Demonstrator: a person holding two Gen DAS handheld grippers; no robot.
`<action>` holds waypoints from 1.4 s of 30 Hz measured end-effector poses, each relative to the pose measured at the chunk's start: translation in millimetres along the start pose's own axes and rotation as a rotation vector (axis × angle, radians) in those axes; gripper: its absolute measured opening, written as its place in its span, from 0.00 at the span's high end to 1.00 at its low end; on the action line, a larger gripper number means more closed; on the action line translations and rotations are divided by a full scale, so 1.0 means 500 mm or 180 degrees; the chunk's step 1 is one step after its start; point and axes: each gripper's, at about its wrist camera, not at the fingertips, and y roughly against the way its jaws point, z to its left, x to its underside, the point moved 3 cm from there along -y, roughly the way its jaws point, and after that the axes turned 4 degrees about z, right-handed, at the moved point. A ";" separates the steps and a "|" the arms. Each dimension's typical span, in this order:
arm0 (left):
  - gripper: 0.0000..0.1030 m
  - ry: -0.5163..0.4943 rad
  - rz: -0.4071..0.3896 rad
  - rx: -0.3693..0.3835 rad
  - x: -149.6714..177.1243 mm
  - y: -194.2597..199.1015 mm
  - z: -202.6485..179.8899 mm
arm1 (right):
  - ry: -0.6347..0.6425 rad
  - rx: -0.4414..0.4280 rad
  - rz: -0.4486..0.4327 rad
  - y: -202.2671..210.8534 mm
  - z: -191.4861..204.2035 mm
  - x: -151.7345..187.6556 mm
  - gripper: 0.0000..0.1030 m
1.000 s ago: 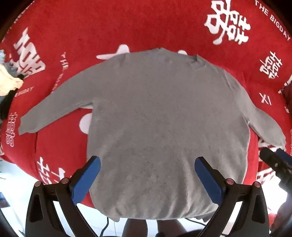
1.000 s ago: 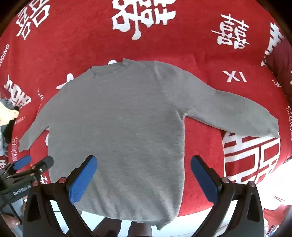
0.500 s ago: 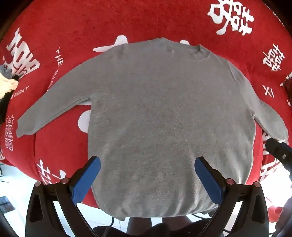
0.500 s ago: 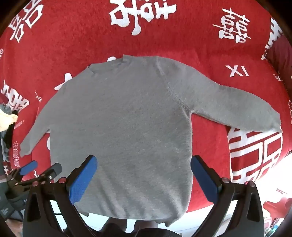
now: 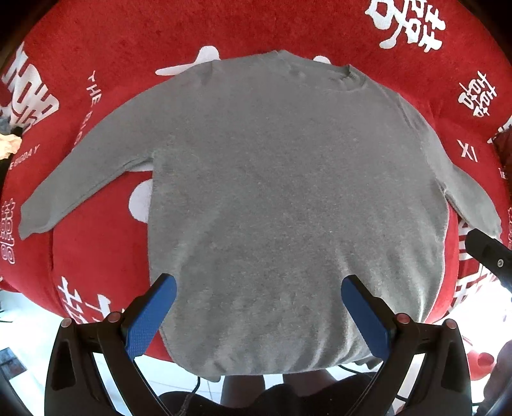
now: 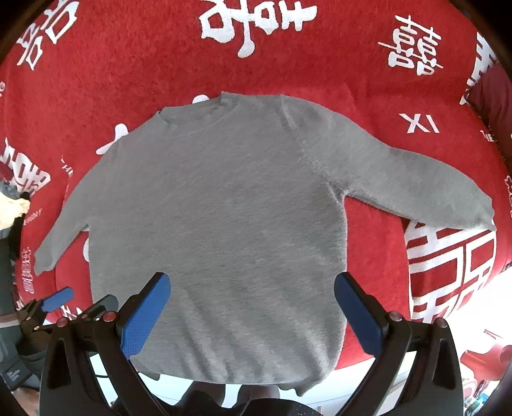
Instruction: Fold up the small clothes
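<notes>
Grey sweater [image 5: 288, 192] flat on red blanket [image 5: 224, 28], hem overhanging front edge. Left gripper [image 5: 257, 307], right gripper [image 6: 251, 305] wide open, empty. Risk: pull on overhang slides sweater off.

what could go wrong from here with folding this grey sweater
The grey knit sweater has its hem hanging past the edge of the red plush blanket with white characters; a pull may slide it off. Both the left gripper and right gripper are open above the body, so a pinch might catch both layers. The sleeves lie spread wide and could trail.
</notes>
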 end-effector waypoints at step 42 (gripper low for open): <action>0.00 0.0081 0.0062 -0.0056 -0.004 0.005 0.021 | 0.0265 0.0307 0.0122 -0.019 0.017 0.008 0.00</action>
